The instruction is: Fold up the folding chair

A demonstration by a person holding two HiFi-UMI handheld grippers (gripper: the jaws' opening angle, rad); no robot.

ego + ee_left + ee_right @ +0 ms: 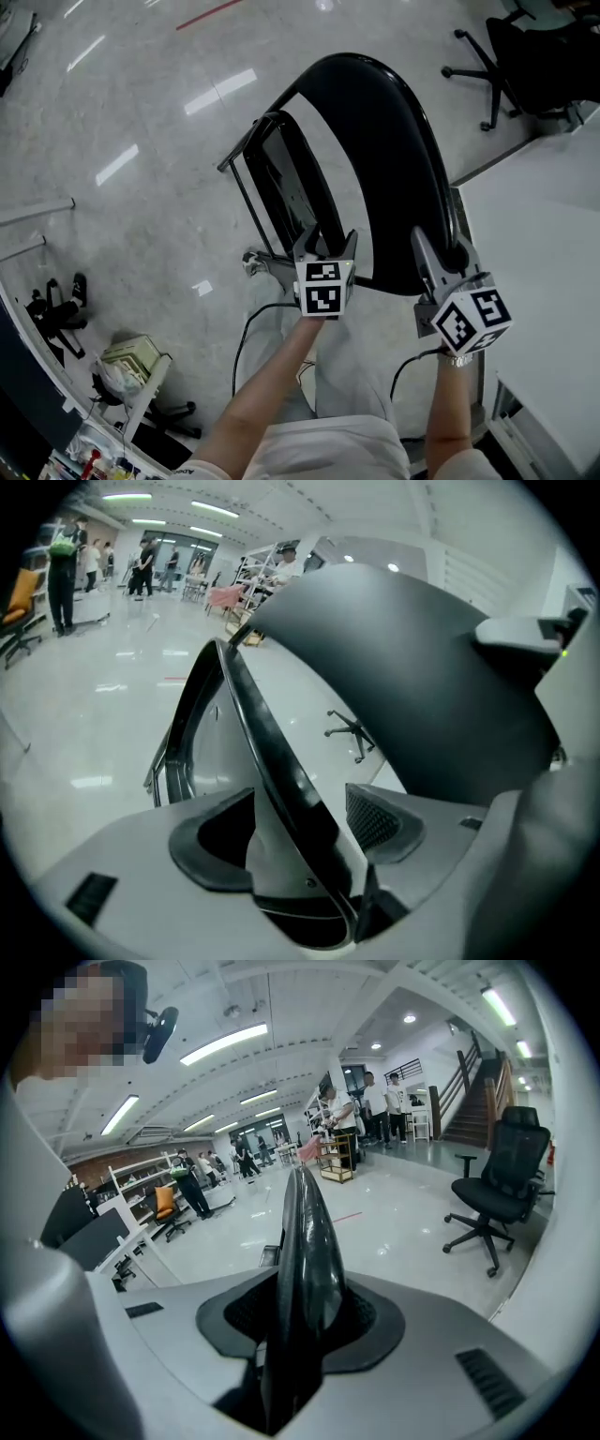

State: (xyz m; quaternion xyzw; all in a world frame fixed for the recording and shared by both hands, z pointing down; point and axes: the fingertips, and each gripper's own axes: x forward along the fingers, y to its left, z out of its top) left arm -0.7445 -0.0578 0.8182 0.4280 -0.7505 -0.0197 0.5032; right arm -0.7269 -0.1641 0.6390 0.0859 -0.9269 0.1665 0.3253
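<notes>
In the head view, a black folding chair [309, 141] is seen from above on the glossy grey floor [141, 216], directly in front of the person. Its curved backrest [394, 169] is turned toward the right, and its seat [291, 183] is tipped up steeply just left of it, with a gap between the two. The left gripper [325, 246] is held at the near end of the seat, the right gripper [441, 258] at the near edge of the backrest. A white desk [553, 262] is seen at the right, and a black office chair [511, 56] at the top right.

In the left gripper view, the jaws of the left gripper [295, 832] are spread wide. The thin edge of the seat [272, 761] is passed between them, lying near the left pad, while clear space is left before the right pad; nothing is clamped. The backrest [412, 686] is arched above on the right. People are seen standing far off in the hall.

In the right gripper view, the jaws of the right gripper [305, 1321] are closed on the glossy edge of the backrest [305, 1241], which is pressed by both pads and rises straight up the middle of the picture. The office chair [502, 1185] is seen at the right, and shelving and several people are seen further back.
</notes>
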